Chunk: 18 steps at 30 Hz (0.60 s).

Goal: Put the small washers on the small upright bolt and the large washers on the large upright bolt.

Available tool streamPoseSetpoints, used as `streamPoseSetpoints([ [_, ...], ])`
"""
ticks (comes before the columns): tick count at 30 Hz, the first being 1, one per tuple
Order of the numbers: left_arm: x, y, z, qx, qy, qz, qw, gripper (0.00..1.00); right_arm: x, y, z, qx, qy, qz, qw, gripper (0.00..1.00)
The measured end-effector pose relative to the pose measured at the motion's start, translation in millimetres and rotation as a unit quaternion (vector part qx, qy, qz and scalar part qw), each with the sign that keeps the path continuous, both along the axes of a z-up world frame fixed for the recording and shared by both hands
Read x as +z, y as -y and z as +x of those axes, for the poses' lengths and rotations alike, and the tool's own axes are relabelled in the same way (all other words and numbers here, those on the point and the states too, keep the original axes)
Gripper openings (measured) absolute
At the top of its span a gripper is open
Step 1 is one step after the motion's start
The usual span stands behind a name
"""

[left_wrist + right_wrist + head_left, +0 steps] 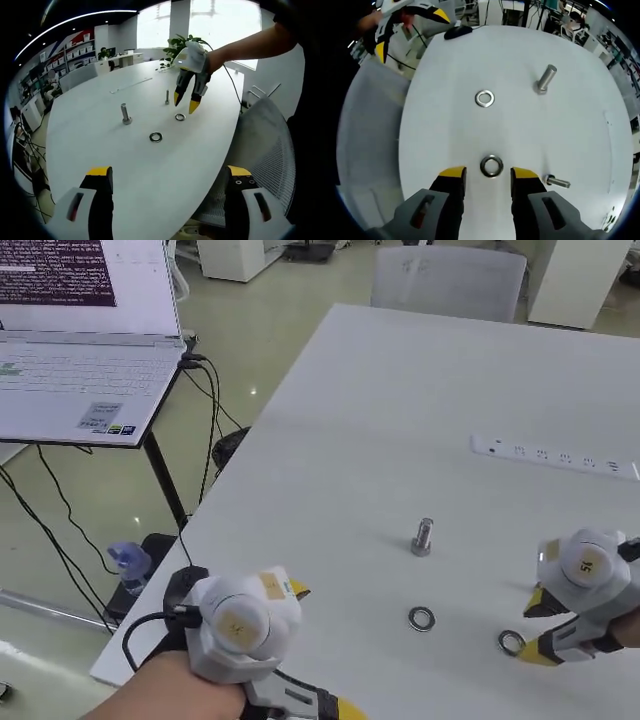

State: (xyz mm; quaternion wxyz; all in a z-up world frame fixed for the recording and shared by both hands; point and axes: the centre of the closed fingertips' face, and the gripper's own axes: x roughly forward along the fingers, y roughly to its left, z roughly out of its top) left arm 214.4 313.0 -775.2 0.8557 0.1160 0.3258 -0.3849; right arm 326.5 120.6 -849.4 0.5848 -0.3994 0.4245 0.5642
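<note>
Since neither bolt carries a washer, the task reads as barely begun. The large bolt (422,537) stands bare mid-table, and the small bolt (167,96) is bare too. Two washers lie flat on the table (400,420). In the head view the middle washer (421,618) is at 6 o'clock of the large bolt and the outer washer (511,642) at about 4 o'clock. They look alike, so I can't tell which is small and which large. Every placement is left to do.

The right gripper (489,174) is pitched down at the table with its jaws part open, wider than the outer washer, which lies between the tips. No grip yet by my read. In its own view the small bolt sits at 3 o'clock, just beside one jaw.

The left gripper (169,171) is held low near the table edge, jaws wide and empty, well apart from the parts.
</note>
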Motion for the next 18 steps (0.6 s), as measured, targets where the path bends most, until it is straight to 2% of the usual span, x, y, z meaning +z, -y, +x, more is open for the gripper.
streamPoseSetpoints([
  [2,0.0,0.0,1.4,0.0,-0.001,-0.001,1.0,0.93,-3.7,-1.3,0.6,0.003,-0.002,0.004,1.0,0.37],
  [4,0.0,-0.8,2.9,-0.002,0.0,0.001,1.0,0.93,-8.2,-1.3,0.9,0.016,0.002,0.002,0.9999,0.37],
  [10,-1.2,-1.3,5.8,-0.001,0.0,0.003,1.0,0.93,-21.9,3.3,2.6,0.019,0.001,-0.011,0.9998,0.37],
  [18,-3.6,1.7,4.9,-0.004,-0.003,0.004,1.0,0.91,-25.2,3.9,4.4,0.022,0.002,-0.015,0.9997,0.36],
])
